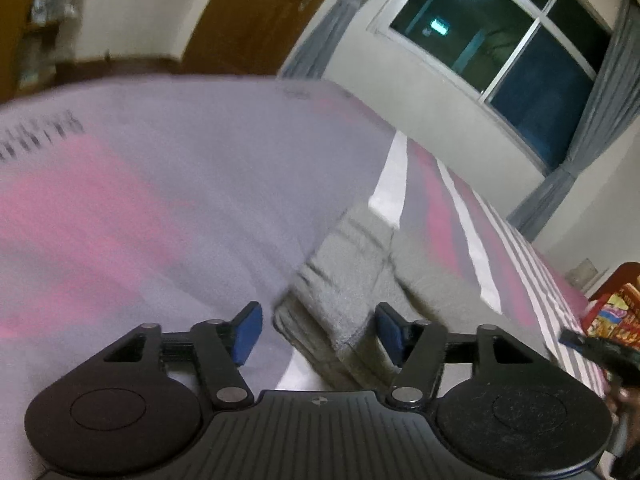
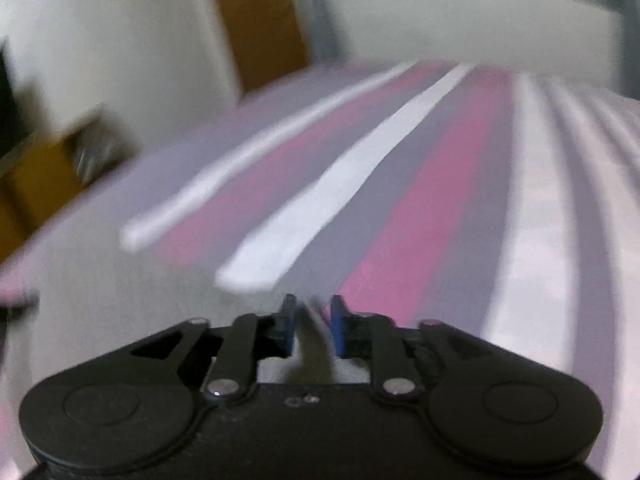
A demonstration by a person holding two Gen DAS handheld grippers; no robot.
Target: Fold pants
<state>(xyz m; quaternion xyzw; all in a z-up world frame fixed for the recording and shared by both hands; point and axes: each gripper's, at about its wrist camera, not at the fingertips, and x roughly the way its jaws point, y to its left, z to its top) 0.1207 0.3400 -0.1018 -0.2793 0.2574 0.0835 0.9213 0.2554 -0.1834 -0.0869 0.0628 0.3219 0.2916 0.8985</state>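
The grey pants (image 1: pixel 352 280) lie folded into a thick bundle on the striped bed sheet (image 1: pixel 160 184), just ahead of my left gripper (image 1: pixel 318 332). The left gripper is open and empty, with its blue pads either side of the bundle's near end and apart from it. In the right wrist view, my right gripper (image 2: pixel 313 330) hovers low over the striped sheet (image 2: pixel 400 216). Its blue pads stand a narrow gap apart with a pale strip showing between them; blur hides whether they hold cloth. The right gripper's tip also shows in the left wrist view (image 1: pixel 592 348) at the far right.
The bed runs along a white wall with a dark window (image 1: pixel 500 40) and grey curtains. A brown door (image 1: pixel 256 12) stands beyond the bed's far end. A red printed bag (image 1: pixel 616 312) sits at the right edge. A brown cabinet (image 2: pixel 44 176) stands left of the bed.
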